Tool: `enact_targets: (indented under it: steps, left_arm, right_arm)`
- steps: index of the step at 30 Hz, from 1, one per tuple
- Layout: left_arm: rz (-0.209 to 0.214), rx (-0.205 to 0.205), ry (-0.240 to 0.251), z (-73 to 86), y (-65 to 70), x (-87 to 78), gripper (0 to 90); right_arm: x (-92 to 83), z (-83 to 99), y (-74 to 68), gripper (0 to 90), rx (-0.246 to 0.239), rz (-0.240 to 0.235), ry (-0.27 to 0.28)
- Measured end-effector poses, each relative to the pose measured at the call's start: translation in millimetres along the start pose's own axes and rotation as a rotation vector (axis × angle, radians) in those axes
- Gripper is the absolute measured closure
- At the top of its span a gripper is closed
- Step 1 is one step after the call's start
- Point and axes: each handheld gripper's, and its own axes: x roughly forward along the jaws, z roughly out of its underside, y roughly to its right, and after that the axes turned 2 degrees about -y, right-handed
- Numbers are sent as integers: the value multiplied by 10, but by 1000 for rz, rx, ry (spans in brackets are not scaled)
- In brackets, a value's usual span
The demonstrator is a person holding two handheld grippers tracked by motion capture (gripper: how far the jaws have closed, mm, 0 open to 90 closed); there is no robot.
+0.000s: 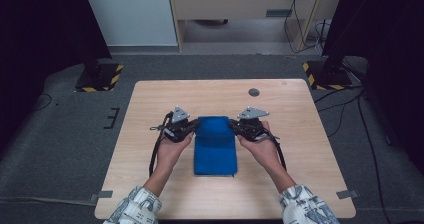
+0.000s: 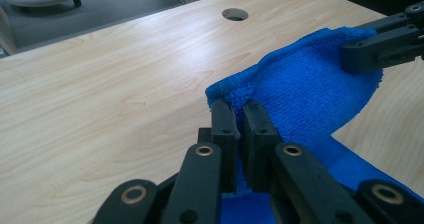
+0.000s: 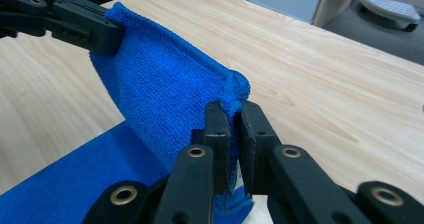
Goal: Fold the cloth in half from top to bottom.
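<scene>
No legible text, labels, nos. or signs anywhere.

grey carpet floor (image 1: 65,134), wooden table (image 1: 295,134), pale cabinet (image 1: 240,4)

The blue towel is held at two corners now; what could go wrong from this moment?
1. Each tongs pinches only the thin hem of the blue towel: left tongs, right tongs. A corner could slip out.
2. The lifted far edge sags between the two grips, so the fold may land uneven.
3. The near part lies loose on the table and might drag.
</scene>
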Motion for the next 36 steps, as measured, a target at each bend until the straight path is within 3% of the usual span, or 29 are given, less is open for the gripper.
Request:
enact_targets:
  steps: [7,22,36]
  left_arm:
    - [29,-12,-2,128,35,-33,850]
    - [44,-15,-13,281,149,-143,841]
    - [72,-7,-70,511,247,-154,825]
  right_arm:
    - [-29,139,-50,835,3,-36,-10]
    - [-106,298,-146,836,1,-86,-12]
    - [-131,563,-230,829,19,-134,-17]
